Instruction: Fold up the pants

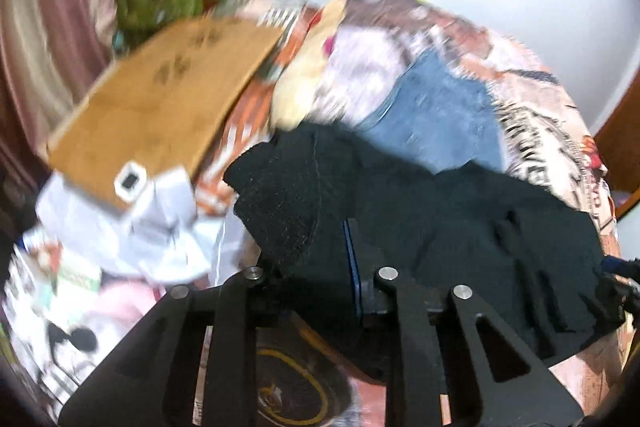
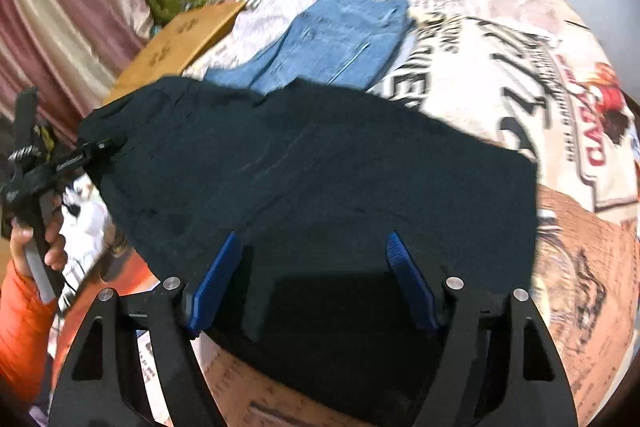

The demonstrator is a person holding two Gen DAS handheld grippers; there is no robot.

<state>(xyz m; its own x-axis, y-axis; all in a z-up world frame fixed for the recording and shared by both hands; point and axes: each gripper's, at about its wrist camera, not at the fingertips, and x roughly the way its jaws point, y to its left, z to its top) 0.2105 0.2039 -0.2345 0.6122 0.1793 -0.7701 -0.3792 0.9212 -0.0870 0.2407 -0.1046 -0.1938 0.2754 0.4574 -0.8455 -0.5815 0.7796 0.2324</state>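
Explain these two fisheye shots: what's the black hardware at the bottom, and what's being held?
There is no robot here. A person holds a two-finger gripper in each hand, and each has a camera looking forward along its fingers.

In the left wrist view, the left gripper is shut on an edge of the dark, nearly black pants.

In the right wrist view, the right gripper, with blue ribbed pads, is open over the same pants, holding nothing. At the left edge you can see the left gripper pinching the cloth.

The pants lie on a bed with a printed cover. Behind them are blue jeans and a brown cardboard sheet.
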